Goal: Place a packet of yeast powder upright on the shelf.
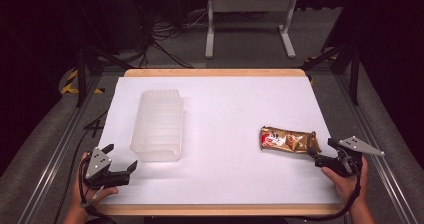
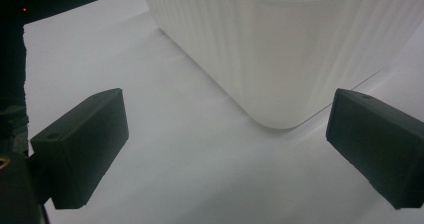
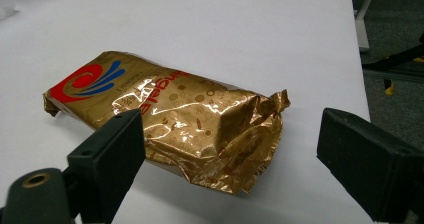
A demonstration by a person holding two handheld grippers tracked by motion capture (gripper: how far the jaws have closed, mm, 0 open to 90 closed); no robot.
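Note:
A gold foil snack packet [image 1: 288, 140] with a red and blue logo lies flat on the white table, right of centre. My right gripper [image 1: 324, 152] stands open just beyond the packet's crimped right end. In the right gripper view the packet [image 3: 170, 119] lies ahead of the spread jaws, nothing between them. A translucent ribbed plastic tub [image 1: 157, 124] sits on the left half of the table. My left gripper [image 1: 120, 158] is open near the tub's near left corner, and the left gripper view shows that rounded corner of the tub [image 2: 280, 49] just ahead of the jaws.
The white table top [image 1: 225, 104] has a wooden edge at front and back. Metal rails run along both sides. A white desk frame [image 1: 250, 14] and cables lie on the floor beyond the far edge.

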